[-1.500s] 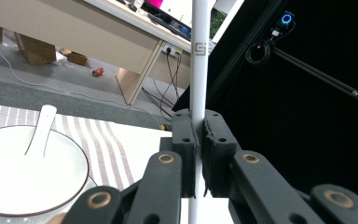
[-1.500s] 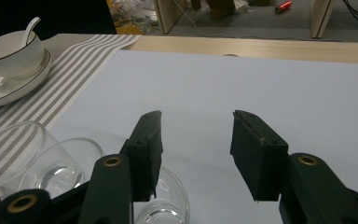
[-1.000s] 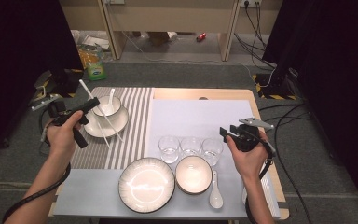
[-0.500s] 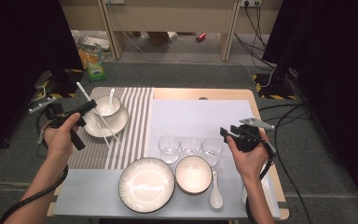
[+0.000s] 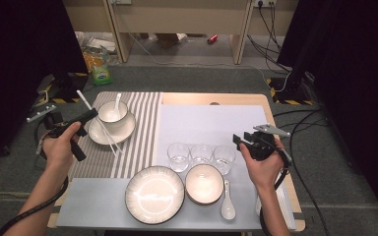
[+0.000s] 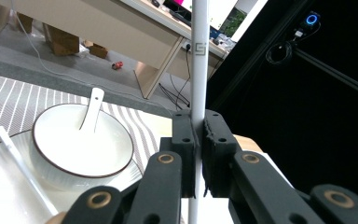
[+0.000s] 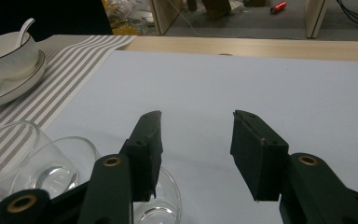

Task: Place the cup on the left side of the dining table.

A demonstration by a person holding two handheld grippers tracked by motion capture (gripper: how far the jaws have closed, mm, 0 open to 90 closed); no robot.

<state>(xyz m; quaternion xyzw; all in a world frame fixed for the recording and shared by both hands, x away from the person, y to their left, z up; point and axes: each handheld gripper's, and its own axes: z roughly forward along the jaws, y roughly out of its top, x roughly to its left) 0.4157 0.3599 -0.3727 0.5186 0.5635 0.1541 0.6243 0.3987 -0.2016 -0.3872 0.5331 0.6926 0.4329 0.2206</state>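
High view: fixed overhead, aimed forward and down, whole table (image 5: 211, 98) covered from a distance. Left gripper view: mounted close behind the left claw (image 6: 195, 154), aimed along it across the table. Right gripper view: same behind the right claw (image 7: 196, 149). White bowl (image 5: 112, 112) is shared by all three.

Three glasses (image 5: 201, 155), three bowls (image 5: 154, 194), two spoons (image 5: 227, 204), two chopsticks (image 5: 109, 140).

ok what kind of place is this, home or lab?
Likely a lab or office staged as a dining table: black curtains on both sides, loose cables on the carpet, and tableware such as the rimmed plate on placemats.
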